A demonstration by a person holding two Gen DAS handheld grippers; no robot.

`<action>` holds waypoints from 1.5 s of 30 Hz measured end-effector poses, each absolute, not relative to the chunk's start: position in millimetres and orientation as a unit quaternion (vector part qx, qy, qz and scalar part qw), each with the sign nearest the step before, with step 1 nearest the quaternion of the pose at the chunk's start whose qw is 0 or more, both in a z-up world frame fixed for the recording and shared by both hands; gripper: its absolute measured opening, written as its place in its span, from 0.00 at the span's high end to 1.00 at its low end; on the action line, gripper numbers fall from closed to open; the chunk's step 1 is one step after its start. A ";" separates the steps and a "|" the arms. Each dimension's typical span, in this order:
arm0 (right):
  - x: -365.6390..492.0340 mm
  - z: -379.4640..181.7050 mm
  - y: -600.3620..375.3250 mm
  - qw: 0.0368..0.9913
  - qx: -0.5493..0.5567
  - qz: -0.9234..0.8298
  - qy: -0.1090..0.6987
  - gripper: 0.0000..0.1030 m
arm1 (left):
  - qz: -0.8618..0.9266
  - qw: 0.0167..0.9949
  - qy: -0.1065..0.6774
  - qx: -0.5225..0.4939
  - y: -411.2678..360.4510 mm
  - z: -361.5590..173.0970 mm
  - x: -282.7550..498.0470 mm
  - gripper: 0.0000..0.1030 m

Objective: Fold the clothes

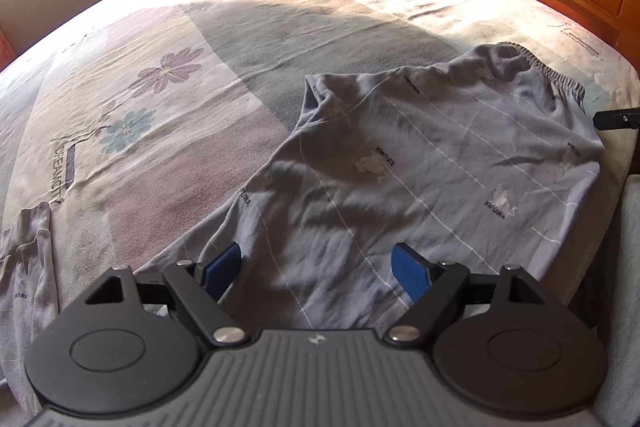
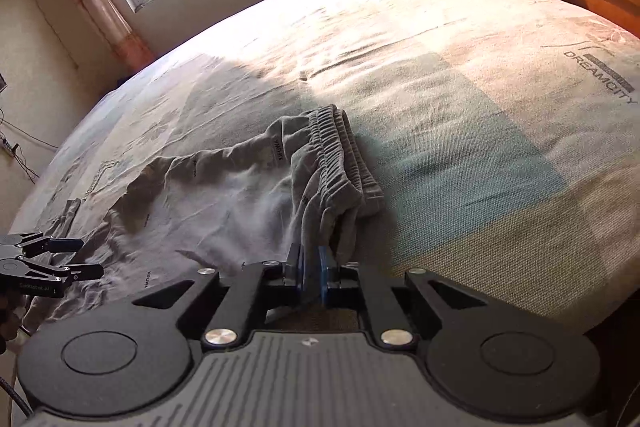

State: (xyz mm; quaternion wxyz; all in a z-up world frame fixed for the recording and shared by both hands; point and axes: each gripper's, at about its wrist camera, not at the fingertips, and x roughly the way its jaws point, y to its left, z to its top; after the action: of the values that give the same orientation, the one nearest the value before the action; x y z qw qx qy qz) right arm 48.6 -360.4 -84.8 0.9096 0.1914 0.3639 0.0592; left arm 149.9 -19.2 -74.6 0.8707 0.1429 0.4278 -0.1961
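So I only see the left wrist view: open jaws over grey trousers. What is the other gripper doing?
Observer: The right gripper has its jaws shut on a pinch of the trousers, near the waistband.
Operator: Does the waistband lie flat?
Observer: No, it is bunched in folds on the bed.
Operator: And how does my gripper look from there?
Observer: The left gripper shows at the left edge, jaws apart, over the leg part.
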 end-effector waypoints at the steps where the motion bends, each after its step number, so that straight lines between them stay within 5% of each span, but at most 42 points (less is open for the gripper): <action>1: 52.3 -82.0 -361.3 0.912 0.189 0.054 0.359 0.89 | -0.198 0.872 0.424 0.145 -22.9 -73.3 149.6 0.20; 9: 88.4 -88.4 -352.0 0.925 0.129 0.051 0.355 0.86 | -0.257 0.859 0.419 0.143 -55.8 -70.5 147.3 0.20; 11: 96.5 -95.1 -357.3 0.925 0.112 0.037 0.361 1.00 | -0.253 0.853 0.431 0.150 -60.0 -77.8 148.4 0.20; 14: 99.3 -92.2 -361.2 0.926 0.115 0.041 0.357 1.00 | -0.247 0.850 0.442 0.146 -59.9 -83.9 146.3 0.20; 18: 93.4 -76.9 -346.0 0.931 0.099 0.060 0.347 0.78 | -0.270 0.848 0.438 0.130 -64.2 -81.7 138.8 0.20; 25: 84.2 -99.1 -331.9 0.915 0.076 0.063 0.390 0.73 | -0.273 0.839 0.454 0.122 -62.6 -84.7 137.9 0.18; 29: 75.3 -89.1 -327.2 0.920 0.079 0.082 0.376 0.61 | -0.261 0.850 0.450 0.076 -47.0 -76.9 154.3 0.18; 38: 85.8 -93.9 -307.3 0.914 0.073 0.107 0.384 0.57 | -0.164 0.879 0.447 -0.017 -3.2 -77.0 197.7 0.19; 45: 87.9 -97.3 -297.4 0.915 0.053 0.113 0.383 0.51 | -0.281 0.861 0.416 -0.081 -30.6 -56.7 205.9 0.18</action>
State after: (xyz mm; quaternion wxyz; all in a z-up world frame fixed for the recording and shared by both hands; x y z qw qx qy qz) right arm 87.9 -297.4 -97.3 0.9152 0.0533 0.3831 0.1128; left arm 205.9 -30.6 -56.7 0.8611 -0.0806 0.4156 -0.2815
